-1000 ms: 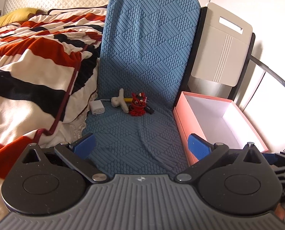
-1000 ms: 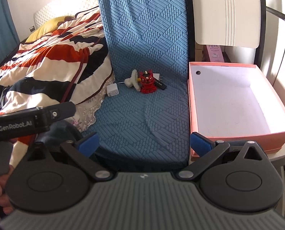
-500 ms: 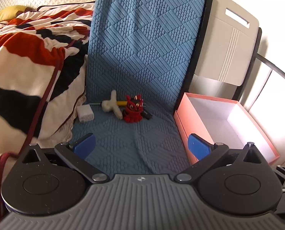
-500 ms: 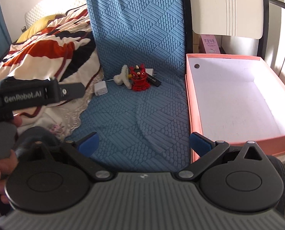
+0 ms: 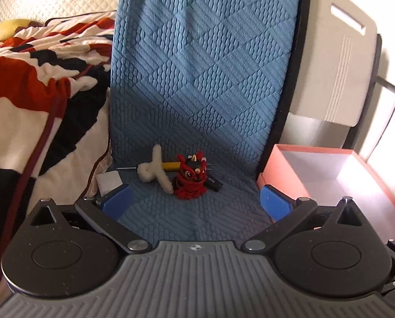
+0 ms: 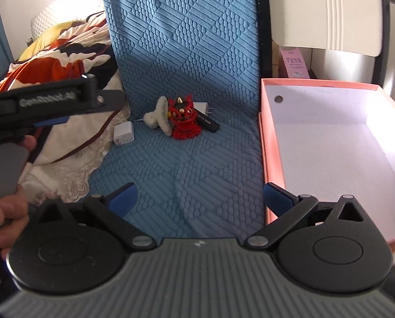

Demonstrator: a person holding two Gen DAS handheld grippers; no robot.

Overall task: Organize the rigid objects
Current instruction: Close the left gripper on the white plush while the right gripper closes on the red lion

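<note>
Both tongs gape empty — the left gripper (image 5: 194, 201) and right gripper (image 6: 200, 197) face the small red lion-dance figurine (image 6: 183, 120) ahead on the blue quilted cushion (image 6: 186, 175) — probably light, rigid, bumpy, best pinched across its squat body.

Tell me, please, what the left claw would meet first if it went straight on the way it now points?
Probably the red figurine on the blue cushion: it sits nearly centred ahead of the open left claw, with the white fuzzy piece just left. Depth is unclear, so the seat could come first.
</note>
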